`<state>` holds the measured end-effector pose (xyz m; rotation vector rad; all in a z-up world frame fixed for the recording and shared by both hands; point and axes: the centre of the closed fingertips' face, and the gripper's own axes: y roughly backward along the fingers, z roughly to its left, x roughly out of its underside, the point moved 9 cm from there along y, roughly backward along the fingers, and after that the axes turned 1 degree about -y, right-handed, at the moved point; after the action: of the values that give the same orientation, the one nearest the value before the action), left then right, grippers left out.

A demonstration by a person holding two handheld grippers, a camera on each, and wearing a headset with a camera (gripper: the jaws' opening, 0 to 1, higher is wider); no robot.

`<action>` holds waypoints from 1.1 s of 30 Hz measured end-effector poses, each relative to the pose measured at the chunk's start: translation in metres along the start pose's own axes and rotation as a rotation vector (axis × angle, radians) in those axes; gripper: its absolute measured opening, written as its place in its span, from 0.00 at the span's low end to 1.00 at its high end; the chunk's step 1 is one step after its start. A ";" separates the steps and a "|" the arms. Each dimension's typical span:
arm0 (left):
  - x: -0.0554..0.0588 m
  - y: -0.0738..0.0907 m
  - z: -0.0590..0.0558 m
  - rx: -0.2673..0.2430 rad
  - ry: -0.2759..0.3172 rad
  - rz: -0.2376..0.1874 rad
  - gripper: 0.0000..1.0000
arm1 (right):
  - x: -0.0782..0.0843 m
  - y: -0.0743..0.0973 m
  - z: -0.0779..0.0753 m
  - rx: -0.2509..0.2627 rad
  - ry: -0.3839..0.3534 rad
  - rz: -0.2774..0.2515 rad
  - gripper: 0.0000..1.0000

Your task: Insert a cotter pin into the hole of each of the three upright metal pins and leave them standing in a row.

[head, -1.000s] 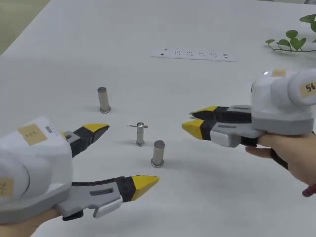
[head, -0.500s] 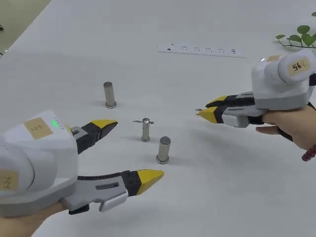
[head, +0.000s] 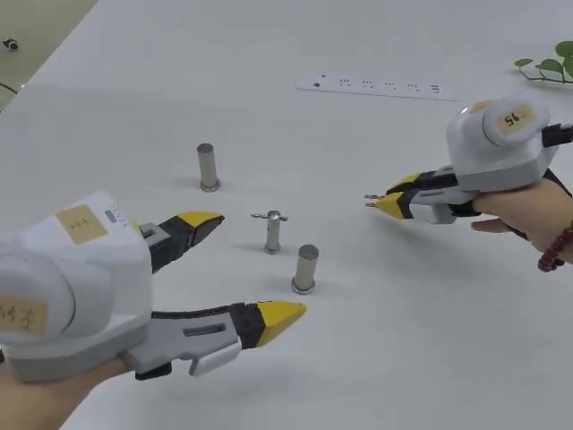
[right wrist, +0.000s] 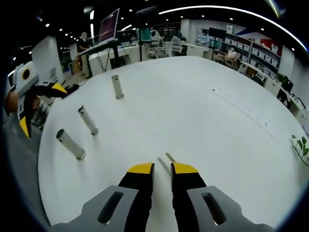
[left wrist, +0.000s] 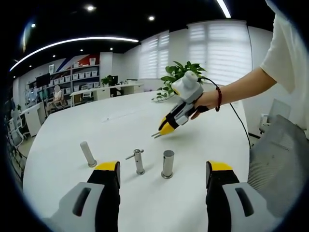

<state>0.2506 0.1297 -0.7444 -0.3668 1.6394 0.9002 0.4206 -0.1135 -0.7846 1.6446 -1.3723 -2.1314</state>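
The middle pin [head: 273, 235] stands upright on the white table [head: 134, 107] with a fitted cotter pin [head: 269, 216] crossing it just below its top. In the right gripper view that cross piece is too small to make out. The far pin [head: 208, 167] stands to the left of and beyond the middle pin. The near pin [head: 306, 269] stands just to its right and closer to the person. Both are upright, and their holes cannot be seen.

The left gripper [head: 260, 264] sits on the person's side of the middle pin with its jaws spread wide and nothing between them. The near pin lies between the two yellow tips in the left gripper view. The hand holding this gripper is cut off by the bottom edge of the head view.

The right gripper [head: 372, 202] is well to the right of the middle pin, above the table, with its jaws clenched on a loose cotter pin [right wrist: 165, 162]. Only the two thin legs of that pin poke out past the tips, and its head is hidden between the jaws.

A power strip [head: 376, 87] lies far beyond the middle pin. A plant [head: 548, 67] to its right is cut off by the edge of the head view.
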 end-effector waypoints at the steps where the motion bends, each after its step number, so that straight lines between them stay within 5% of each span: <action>1: 0.000 0.000 0.000 0.000 0.000 0.001 0.71 | 0.001 -0.001 -0.001 0.002 0.006 0.010 0.16; 9: 0.000 0.001 0.000 -0.003 0.000 0.002 0.70 | 0.011 -0.002 -0.006 0.013 0.025 0.125 0.15; 28: 0.002 0.000 -0.001 0.003 0.009 0.015 0.69 | 0.003 -0.002 -0.009 -0.004 0.019 0.197 0.07; 33: 0.002 0.000 -0.002 0.009 0.006 0.019 0.68 | 0.000 -0.003 -0.005 0.004 0.103 0.230 0.05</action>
<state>0.2486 0.1282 -0.7463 -0.3488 1.6542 0.9070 0.4254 -0.1150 -0.7869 1.4931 -1.4568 -1.8910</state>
